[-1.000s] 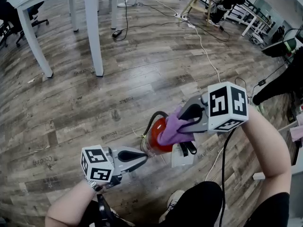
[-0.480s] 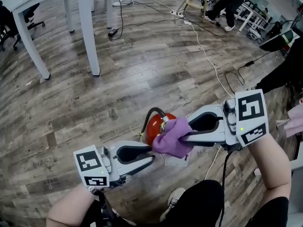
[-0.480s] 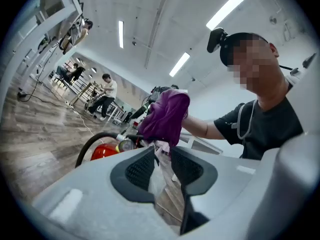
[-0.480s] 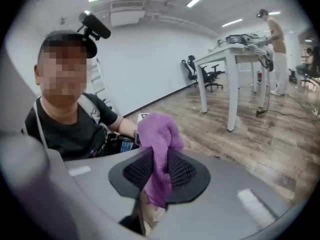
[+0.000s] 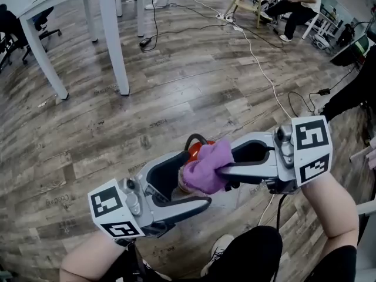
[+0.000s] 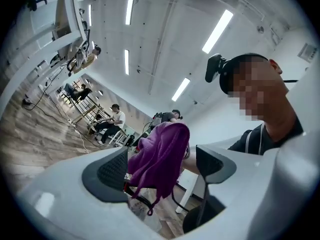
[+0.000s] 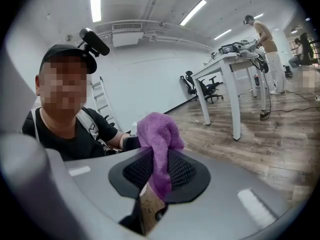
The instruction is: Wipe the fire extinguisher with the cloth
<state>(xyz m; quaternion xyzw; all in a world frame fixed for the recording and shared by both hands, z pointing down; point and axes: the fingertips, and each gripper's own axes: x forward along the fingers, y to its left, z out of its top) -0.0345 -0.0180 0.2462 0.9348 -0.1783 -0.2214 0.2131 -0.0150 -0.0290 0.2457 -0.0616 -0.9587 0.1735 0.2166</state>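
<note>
Wood-plank floor (image 5: pixel 176 81) fills my feed from the head view. Nearest me, the left hand-held gripper (image 5: pixel 197 180) has just been opening, and its jaws stand spread wide. The purple cloth (image 5: pixel 205 164) hangs in the gap between them, and I see neither pad pressing on it. The right hand-held gripper (image 5: pixel 225 170) comes in from the right and pinches that cloth. Its two pads are pressed together on a fold, with the rest bunched up past the tips. Just behind the cloth, the red fire extinguisher (image 5: pixel 198 148) shows below both tools, mostly hidden, its black hose (image 5: pixel 192 138) looping over the top. Farther off I see white table legs (image 5: pixel 114 40), a pale cable (image 5: pixel 258 63) trailing across the planks, and a person (image 5: pixel 296 2) seated at the far end.
</note>
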